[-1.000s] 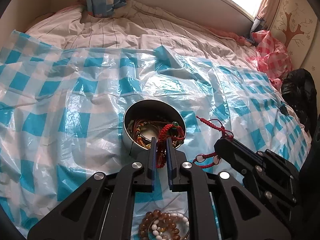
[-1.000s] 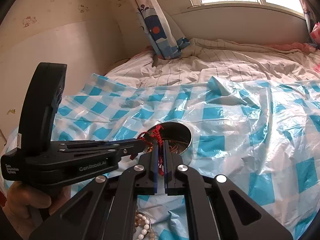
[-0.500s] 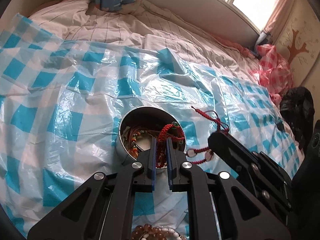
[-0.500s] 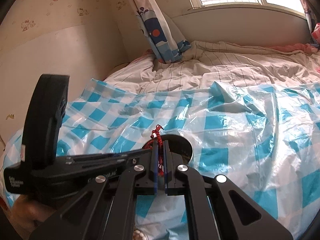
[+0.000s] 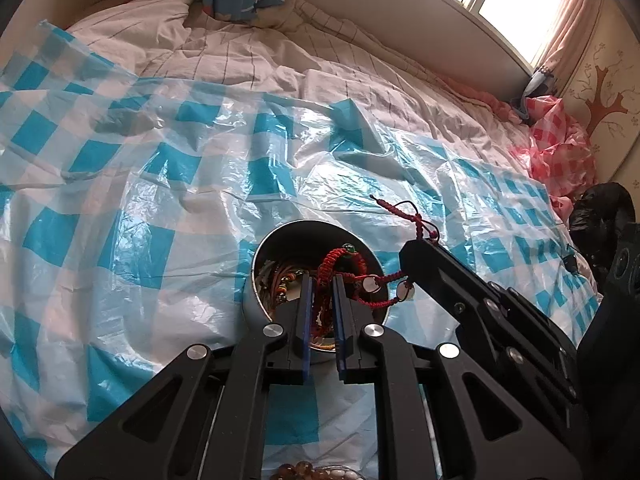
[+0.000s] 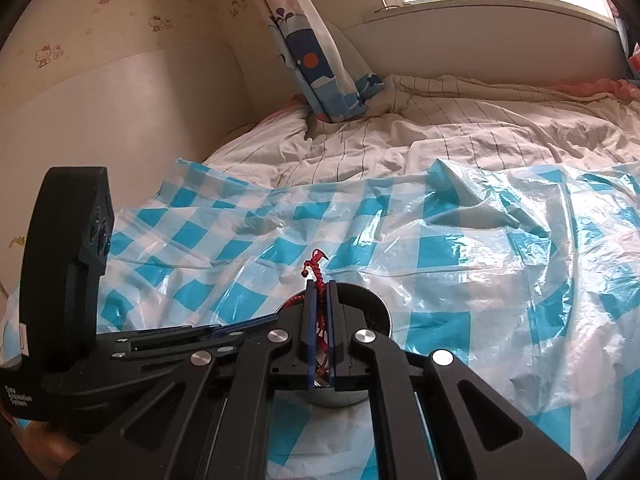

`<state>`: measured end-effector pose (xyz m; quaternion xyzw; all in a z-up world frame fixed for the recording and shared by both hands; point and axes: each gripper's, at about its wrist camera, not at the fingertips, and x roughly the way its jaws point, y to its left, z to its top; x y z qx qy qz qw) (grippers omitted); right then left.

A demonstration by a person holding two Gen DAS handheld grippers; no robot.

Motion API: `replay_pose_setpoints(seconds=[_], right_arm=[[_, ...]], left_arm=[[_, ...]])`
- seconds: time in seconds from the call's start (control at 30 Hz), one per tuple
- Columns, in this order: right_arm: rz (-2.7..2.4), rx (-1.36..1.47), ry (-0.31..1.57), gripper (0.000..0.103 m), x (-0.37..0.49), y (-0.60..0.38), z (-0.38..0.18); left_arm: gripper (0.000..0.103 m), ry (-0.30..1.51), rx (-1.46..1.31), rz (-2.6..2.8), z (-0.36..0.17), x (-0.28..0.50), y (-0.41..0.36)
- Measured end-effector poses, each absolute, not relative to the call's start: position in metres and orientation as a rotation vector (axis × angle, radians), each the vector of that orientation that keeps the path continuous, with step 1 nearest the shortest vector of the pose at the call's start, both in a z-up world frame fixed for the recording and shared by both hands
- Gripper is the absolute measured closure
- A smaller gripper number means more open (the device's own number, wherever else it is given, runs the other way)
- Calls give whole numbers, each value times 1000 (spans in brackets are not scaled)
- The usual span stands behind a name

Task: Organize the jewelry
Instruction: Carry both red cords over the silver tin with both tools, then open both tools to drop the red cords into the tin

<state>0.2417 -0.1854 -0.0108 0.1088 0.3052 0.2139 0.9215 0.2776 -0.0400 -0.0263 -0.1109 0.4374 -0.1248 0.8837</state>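
Left fingers [image 5: 321,280] pinch a red cord bracelet [image 5: 340,260] over the mouth of the tin [image 5: 256,280]; right fingers [image 6: 320,286] are pressed on a second red cord [image 6: 316,268], its tail poking up past the tips. In the left view the right gripper [image 5: 416,252] sits just beside the tin's rim, its cord carrying two pale beads [image 5: 372,283] that hang across the rim. Tin stands on blue-check plastic sheet [image 5: 160,200] spread over the bed; more beaded pieces lie inside it, and a beaded bracelet [image 5: 304,472] rests on the sheet near the bottom edge. Risk, as I judge it: the two red cords look close enough to snag, so releasing one could drag the other back out; a cord draped over the rim could slide off onto the sheet; a nudge could tip the tin on the soft bed. Against a second ago: both grippers are nearer the tin, and the right cord has come from the sheet to the rim.
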Motion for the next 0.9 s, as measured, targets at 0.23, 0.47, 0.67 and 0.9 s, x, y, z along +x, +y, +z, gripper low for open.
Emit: replay_pose_setpoints(seconds=[0.23, 0.47, 0.67, 0.9], right_arm=[[445, 227, 645, 98, 247, -184, -16], [440, 240, 660, 98, 249, -185, -21], [442, 242, 661, 98, 250, -187, -21], [448, 233, 668, 98, 251, -185, -22]], left_arm=[[94, 922, -216, -238, -29, 278, -40], [74, 937, -235, -210, -32, 280, -33], [59, 923, -222, -157, -30, 278, -24], [47, 900, -305, -119, -24, 276, -6]])
